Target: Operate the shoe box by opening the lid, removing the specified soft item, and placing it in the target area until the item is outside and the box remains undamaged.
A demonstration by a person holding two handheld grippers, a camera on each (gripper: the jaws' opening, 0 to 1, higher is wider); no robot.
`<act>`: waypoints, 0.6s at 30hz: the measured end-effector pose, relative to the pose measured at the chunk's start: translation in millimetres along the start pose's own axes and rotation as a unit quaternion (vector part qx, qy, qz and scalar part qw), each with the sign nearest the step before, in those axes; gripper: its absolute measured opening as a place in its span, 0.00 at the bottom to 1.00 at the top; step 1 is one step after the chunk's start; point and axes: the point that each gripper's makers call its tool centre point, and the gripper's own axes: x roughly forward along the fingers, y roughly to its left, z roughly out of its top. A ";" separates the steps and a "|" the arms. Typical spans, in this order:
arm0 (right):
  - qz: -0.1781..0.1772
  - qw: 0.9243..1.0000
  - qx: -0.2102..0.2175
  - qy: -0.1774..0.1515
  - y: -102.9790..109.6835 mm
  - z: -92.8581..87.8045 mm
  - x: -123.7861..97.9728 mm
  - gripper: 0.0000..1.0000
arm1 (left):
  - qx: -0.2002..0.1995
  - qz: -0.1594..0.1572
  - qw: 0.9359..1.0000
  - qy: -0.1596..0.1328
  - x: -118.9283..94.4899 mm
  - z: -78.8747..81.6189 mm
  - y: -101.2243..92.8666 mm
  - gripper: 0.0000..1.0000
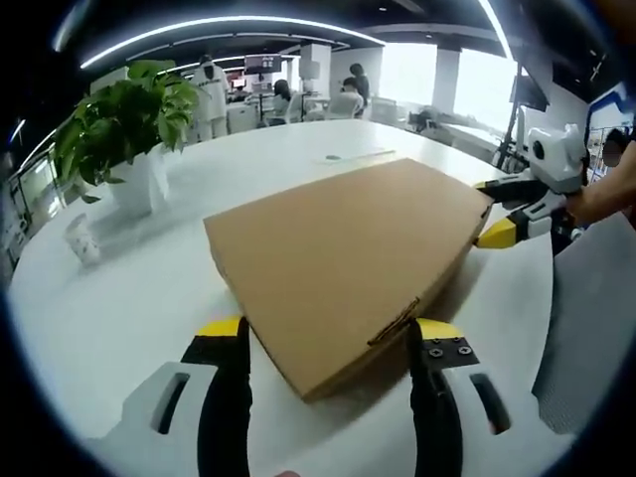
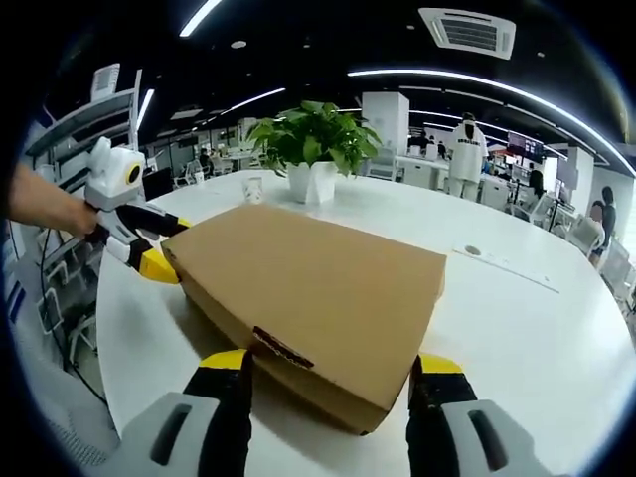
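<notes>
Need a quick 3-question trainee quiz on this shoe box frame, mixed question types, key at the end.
1. True or false: the shoe box lid is already open.
2. What stands on the white table beyond the box? A) a potted plant B) a laptop C) a stack of books
3. Fill in: the left gripper and the right gripper are at opposite ends of the box, and both have their jaws ____.

Key: 1 false, the lid lies flat and closed; 2 A; 3 open.

closed shoe box (image 2: 308, 298), right claw (image 2: 333, 373) straddling corner
</notes>
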 end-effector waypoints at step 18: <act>0.016 1.000 -0.005 0.002 -5.6 -1.5 -2.5 0.61 | 0.009 0.022 1.000 -0.013 0.2 -0.7 -1.9 0.68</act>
